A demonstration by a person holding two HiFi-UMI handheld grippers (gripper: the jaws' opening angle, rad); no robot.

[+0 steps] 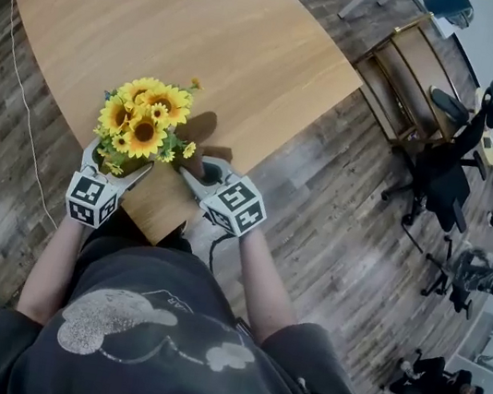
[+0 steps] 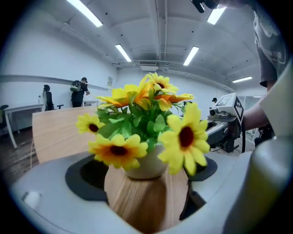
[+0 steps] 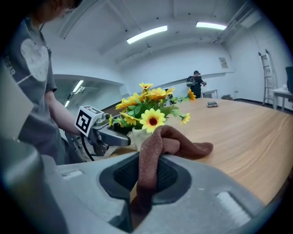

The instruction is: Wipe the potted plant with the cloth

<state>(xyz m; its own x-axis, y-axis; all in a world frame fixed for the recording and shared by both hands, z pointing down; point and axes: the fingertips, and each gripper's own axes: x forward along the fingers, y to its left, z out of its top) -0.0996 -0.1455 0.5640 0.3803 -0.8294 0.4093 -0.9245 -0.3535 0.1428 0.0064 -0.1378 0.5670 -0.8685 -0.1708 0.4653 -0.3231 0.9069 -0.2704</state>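
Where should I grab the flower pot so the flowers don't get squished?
I'd grab the pale round pot low on its body, under the sunflowers, which spread wider than it. Come in level from the table's near edge, one jaw each side, as the left tool is lined up now.

Yellow sunflowers (image 1: 144, 118) — brown cloth (image 3: 181, 146)

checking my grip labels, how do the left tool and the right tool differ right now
The left tool is open, its jaws either side of the cream pot of yellow artificial sunflowers without clamping it; the right tool is shut on the brown terry cloth. The left tool is on the pot's left, the right tool on its right. Both point at the pot from the light wooden table's near corner.
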